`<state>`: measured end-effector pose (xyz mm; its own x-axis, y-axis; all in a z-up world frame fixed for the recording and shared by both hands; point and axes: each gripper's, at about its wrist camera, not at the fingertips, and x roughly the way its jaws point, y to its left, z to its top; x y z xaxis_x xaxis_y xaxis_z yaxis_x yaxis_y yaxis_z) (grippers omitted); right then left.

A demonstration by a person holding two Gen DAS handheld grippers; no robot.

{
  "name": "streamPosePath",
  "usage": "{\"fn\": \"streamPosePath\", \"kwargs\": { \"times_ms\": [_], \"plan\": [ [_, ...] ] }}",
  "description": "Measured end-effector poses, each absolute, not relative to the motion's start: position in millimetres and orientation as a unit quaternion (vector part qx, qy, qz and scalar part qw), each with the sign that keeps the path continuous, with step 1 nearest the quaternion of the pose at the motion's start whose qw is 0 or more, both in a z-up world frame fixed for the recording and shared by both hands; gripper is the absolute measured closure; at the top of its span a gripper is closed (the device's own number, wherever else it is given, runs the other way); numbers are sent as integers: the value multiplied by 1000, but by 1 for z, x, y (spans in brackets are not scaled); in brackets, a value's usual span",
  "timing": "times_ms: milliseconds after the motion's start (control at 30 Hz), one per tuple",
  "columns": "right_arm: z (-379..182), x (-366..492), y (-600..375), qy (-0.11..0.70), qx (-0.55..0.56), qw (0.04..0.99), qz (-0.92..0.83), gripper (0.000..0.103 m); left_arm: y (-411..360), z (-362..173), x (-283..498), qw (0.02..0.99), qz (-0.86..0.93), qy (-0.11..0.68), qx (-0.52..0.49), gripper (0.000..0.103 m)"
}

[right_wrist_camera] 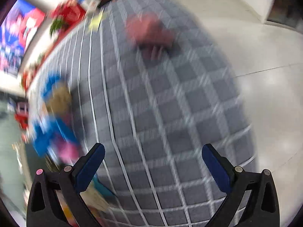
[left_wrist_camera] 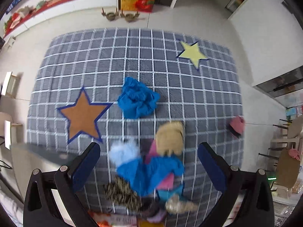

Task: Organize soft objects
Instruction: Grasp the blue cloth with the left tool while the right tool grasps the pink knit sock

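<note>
A pile of soft cloths lies on the near part of a grey checked mat: blue, tan, pale blue, pink and striped pieces. My left gripper is open above this pile, holding nothing. A crumpled blue cloth lies alone mid-mat, between an orange star and a yellow star. A pink and dark soft item sits at the mat's right edge. My right gripper is open and empty over bare mat; the view is blurred. The pink item lies ahead, the pile at left.
White tiled floor surrounds the mat. Two brass bowls and a colourful box stand beyond the far edge. Cabinets stand at far right, wooden chairs at right, small furniture at left.
</note>
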<state>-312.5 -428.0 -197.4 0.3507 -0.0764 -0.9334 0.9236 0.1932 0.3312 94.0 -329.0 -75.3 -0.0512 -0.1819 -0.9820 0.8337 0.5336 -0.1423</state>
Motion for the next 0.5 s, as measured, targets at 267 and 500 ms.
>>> {"fn": "streamPosePath", "kwargs": {
  "times_ms": [267, 500],
  "plan": [
    [-193, -274, -547, 415, 499, 614, -449, 0, -394, -167, 128, 649, -336, 605, 317, 0],
    [-248, -234, -566, 510, 465, 568, -448, 0, -403, -214, 144, 652, -302, 612, 331, 0]
  ]
}}
